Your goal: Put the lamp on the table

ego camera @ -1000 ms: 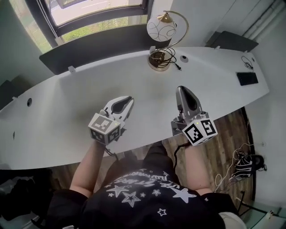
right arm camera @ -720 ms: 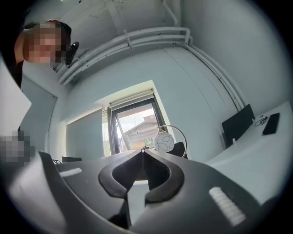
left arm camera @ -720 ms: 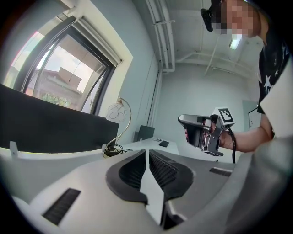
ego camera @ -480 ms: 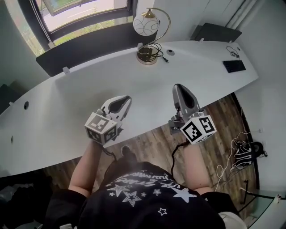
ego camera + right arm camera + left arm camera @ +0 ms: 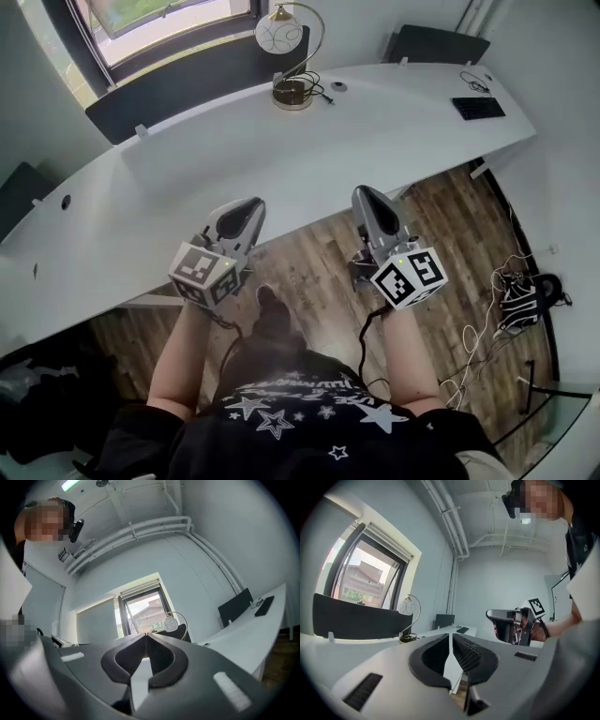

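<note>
The lamp [image 5: 278,36], a white glass globe on a curved brass arm with a round base, stands upright at the far edge of the white table [image 5: 375,122], its cord coiled at the base. It also shows in the left gripper view [image 5: 408,605] and the right gripper view [image 5: 171,625], far ahead of both. My left gripper [image 5: 246,204] [image 5: 450,634] and my right gripper [image 5: 364,192] [image 5: 146,634] are shut with nothing between their fingers. Both hang near the table's front edge, far from the lamp.
A black flat device [image 5: 478,108] lies at the table's right end. Dark partition panels [image 5: 187,75] [image 5: 436,42] stand behind the table under a window. Wooden floor [image 5: 450,234] lies below the grippers, with cables [image 5: 525,291] at the right.
The person has backed away from the table. Both grippers have come off the tabletop to its front edge and the floor. The lamp stays put and now looks farther off.
</note>
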`<action>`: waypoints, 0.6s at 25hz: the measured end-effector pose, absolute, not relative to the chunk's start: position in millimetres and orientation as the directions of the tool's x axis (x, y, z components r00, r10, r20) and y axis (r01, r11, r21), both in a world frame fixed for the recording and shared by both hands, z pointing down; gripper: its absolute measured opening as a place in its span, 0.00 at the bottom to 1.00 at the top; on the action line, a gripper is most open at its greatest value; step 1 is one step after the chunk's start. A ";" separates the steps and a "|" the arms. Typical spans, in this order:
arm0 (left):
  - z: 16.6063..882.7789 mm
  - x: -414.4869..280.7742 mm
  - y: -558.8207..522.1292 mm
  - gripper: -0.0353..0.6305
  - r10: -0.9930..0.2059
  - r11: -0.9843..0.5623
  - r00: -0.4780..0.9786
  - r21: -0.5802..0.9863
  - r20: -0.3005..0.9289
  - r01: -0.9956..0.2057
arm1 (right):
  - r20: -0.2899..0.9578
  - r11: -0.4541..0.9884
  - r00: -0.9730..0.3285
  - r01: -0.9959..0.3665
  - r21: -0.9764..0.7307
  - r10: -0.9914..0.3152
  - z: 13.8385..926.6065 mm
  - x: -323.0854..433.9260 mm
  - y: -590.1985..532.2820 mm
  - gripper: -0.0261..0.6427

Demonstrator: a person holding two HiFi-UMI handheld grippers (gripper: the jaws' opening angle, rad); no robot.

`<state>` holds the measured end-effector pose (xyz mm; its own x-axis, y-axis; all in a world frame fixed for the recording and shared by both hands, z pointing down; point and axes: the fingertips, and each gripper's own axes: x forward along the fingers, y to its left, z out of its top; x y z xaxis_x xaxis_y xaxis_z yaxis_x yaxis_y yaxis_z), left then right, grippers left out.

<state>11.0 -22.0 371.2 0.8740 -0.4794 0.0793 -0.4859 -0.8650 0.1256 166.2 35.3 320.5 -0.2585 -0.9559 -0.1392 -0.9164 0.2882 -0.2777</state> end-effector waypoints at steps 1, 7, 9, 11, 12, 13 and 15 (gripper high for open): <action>366.6 9.8 -13.0 0.10 -0.486 -0.861 0.871 0.127 0.075 -0.492 | -0.133 0.284 -0.256 -0.916 -0.282 -0.957 321.5 166.9 43.0 0.05; 348.5 5.1 18.6 0.09 -0.483 -0.870 0.874 0.084 0.051 -0.485 | -0.120 0.290 -0.266 -0.912 -0.291 -0.957 325.9 152.2 68.3 0.04; 349.6 3.7 22.9 0.09 -0.473 -0.876 0.880 0.084 0.043 -0.475 | -0.110 0.285 -0.264 -0.919 -0.271 -0.958 326.2 144.8 74.1 0.04; 348.8 1.4 27.0 0.09 -0.462 -0.881 0.886 0.091 0.036 -0.464 | -0.102 0.289 -0.272 -0.925 -0.248 -0.957 325.7 135.5 80.2 0.04; 348.1 -0.8 28.9 0.09 -0.456 -0.884 0.889 0.092 0.034 -0.457 | -0.099 0.291 -0.275 -0.926 -0.241 -0.956 326.4 130.0 83.0 0.04; 347.6 -4.0 30.3 0.09 -0.451 -0.887 0.892 0.090 0.033 -0.452 | -0.094 0.290 -0.275 -0.928 -0.236 -0.957 327.8 124.0 85.3 0.04; 346.1 -12.0 32.2 0.09 -0.442 -0.892 0.897 0.091 0.025 -0.442 | -0.077 0.279 -0.268 -0.933 -0.228 -0.960 331.8 111.3 87.3 0.04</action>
<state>-12.0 32.2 346.1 0.8968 -0.4416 0.0253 -0.4420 -0.8924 0.0912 111.3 87.3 331.8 -0.2684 -0.9602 -0.0773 -0.9328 0.2791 -0.2278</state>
